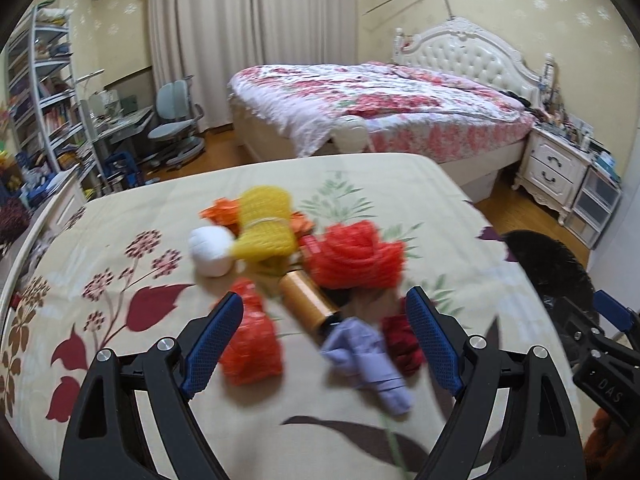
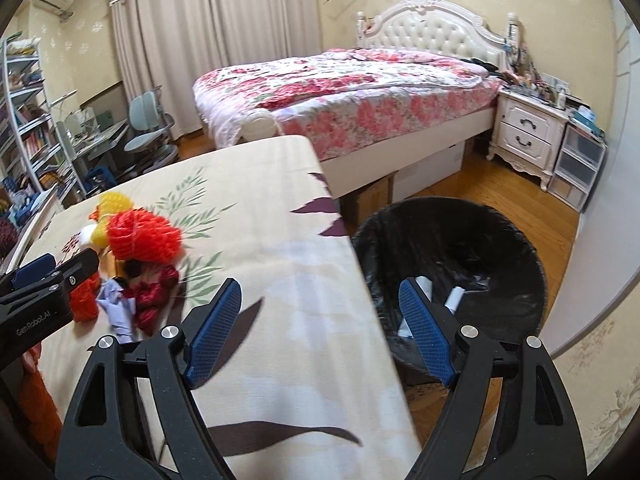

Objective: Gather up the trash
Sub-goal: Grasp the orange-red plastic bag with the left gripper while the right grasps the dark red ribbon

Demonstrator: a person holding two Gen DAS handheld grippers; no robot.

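Note:
A pile of trash lies on the cream floral cloth (image 1: 280,432): a yellow foam net (image 1: 266,224), a white ball (image 1: 211,251), a red foam net (image 1: 356,256), a gold can (image 1: 308,304), an orange bag (image 1: 250,344), a crumpled lilac paper (image 1: 366,360) and a dark red wad (image 1: 402,342). My left gripper (image 1: 324,340) is open, just above the lilac paper and can. My right gripper (image 2: 320,328) is open and empty, over the table's right edge beside the black-lined bin (image 2: 452,272), which holds white scraps (image 2: 454,298).
The table's right edge (image 2: 352,248) drops to the bin on the wood floor (image 2: 460,184). A bed (image 2: 344,92), nightstand (image 2: 524,136), desk chair (image 1: 176,124) and bookshelf (image 1: 40,92) stand behind. The left gripper shows at the right wrist view's left (image 2: 48,280).

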